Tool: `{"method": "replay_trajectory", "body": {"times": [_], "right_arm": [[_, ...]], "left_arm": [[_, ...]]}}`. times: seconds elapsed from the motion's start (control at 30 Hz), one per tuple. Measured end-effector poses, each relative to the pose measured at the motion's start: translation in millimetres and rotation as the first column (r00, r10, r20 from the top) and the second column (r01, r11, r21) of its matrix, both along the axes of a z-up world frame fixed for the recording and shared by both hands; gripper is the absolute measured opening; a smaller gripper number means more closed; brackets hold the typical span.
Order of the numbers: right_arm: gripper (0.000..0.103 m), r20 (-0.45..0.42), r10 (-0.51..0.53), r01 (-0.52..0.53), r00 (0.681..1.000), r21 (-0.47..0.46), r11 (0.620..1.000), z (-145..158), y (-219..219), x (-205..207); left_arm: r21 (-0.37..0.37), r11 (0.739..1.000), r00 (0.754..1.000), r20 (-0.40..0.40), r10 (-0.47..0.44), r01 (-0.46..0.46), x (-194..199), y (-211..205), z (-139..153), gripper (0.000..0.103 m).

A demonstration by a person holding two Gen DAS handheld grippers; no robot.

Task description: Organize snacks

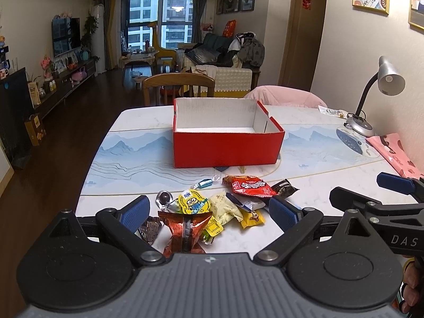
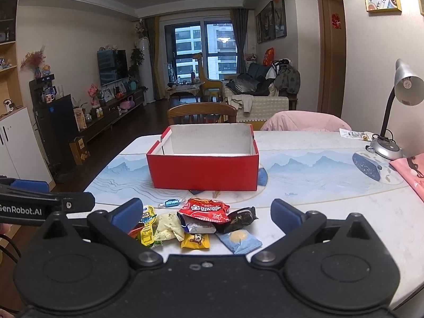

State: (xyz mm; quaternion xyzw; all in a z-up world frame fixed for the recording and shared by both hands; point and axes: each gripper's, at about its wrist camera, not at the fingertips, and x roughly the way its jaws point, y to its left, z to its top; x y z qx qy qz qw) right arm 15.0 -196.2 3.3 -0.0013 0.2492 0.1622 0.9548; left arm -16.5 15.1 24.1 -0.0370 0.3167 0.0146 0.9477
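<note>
Snacks are lying in a loose heap on the table [image 1: 111, 143], low in the frame, just short of the red box [image 1: 228, 145] that is sitting mid-frame with nothing visible inside it. We are hovering both tongs over the pile: the left gripper [image 1: 209, 212] is spread wide and holding nothing, and the right gripper [image 2: 206, 212] is likewise gaping and empty.

Going left to right in the left wrist view, we are seeing one dark round sweet [image 1: 163, 197] in clear wrap, one coppery foil pouch [image 1: 185, 232], one yellow cartoon packet [image 1: 194, 202], one small blue twist candy [image 1: 205, 183], one pale cream packet [image 1: 225, 209], one little yellow sachet [image 1: 251, 218], one red bag [image 1: 250, 186] and one dark wrapper [image 1: 285, 186]. The right wrist view is adding one light-blue packet [image 2: 239, 239].

We are judging all of these light, soft and crinkly, with slick film that may slide between the pads. We are thinking the best hold is across a flat crimped end seal, squeezing gently so the contents are not crushed.
</note>
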Motion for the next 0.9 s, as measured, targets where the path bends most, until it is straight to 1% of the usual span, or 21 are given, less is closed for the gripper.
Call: {"method": "replay_trajectory", "body": {"times": [0.17,0.33,0.6,0.9], "right_arm": [[0.103,0.043,-0.017,0.017,0.999,-0.008,1.0,4,2,-2],[0.103,0.068,-0.027,0.027,0.997,0.0,1.0,7,2,-1],[0.103,0.07,0.007,-0.007,0.998,-0.004,1.0,8,7,2],[0.103,0.057,0.016,-0.016,0.998,-0.002,1.0,7,11,4]], "left_arm": [[0.001,1.0,1.0,0.025,-0.006,0.006,-2,1,1,0.097],[0.0,1.0,1.0,0.022,-0.008,0.008,0,2,1,0.097],[0.004,1.0,1.0,0.023,-0.014,0.014,2,3,-1,0.097],[0.003,1.0,1.0,0.015,-0.015,0.015,4,5,-4,0.097]]}}
